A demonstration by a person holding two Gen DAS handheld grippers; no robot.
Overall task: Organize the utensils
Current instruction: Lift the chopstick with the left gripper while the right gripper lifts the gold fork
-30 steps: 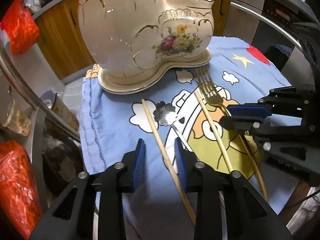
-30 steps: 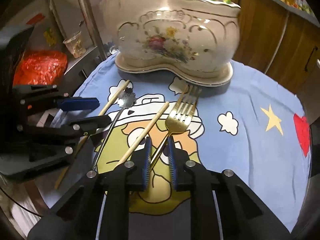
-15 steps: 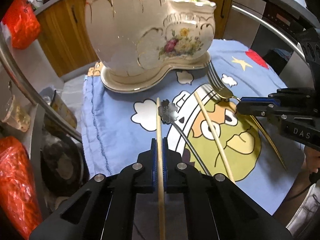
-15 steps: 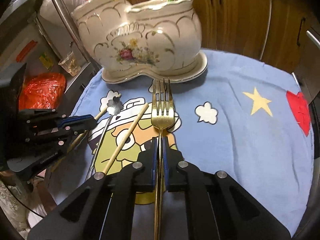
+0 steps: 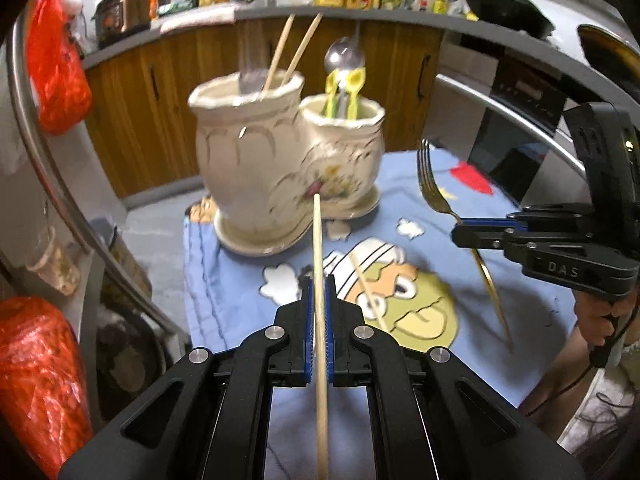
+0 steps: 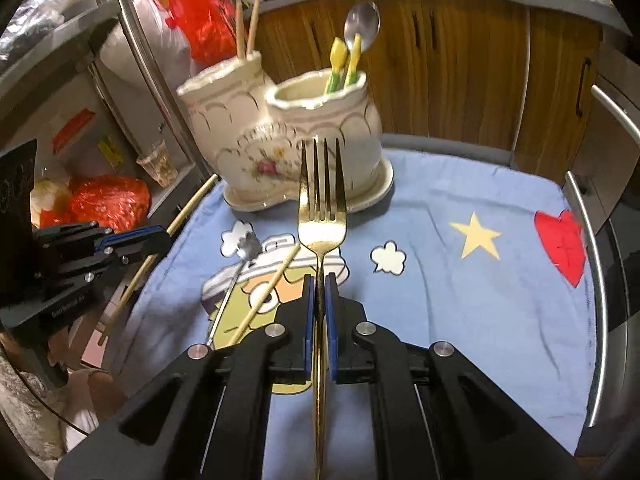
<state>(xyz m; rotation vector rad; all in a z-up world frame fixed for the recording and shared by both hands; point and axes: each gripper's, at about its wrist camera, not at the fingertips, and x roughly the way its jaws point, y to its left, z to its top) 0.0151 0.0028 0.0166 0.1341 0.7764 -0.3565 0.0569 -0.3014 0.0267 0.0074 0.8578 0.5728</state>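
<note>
Above cloth [image 6: 460, 300] | left jaws clamp chopstick [image 5: 318, 248], right jaws clamp fork [image 6: 322, 216]; both point toward holder [image 6: 288, 140]

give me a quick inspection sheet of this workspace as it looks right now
surface: blue cartoon-print cloth covering the table.
job's things: cream two-compartment ceramic holder on its saucer; taller side holds two chopsticks, shorter side a spoon and yellow-handled pieces. One wooden chopstick and a flower-ended utensil lie on the cloth.
clutter: nothing seen on the cloth.
grippers: left gripper shut on a lifted chopstick; right gripper shut on a gold fork, tines toward the holder.
cables: a dark cable hangs beside the person's hand.
surroundings: wooden cabinets, counter with bottles, red plastic bags, metal rail.
</note>
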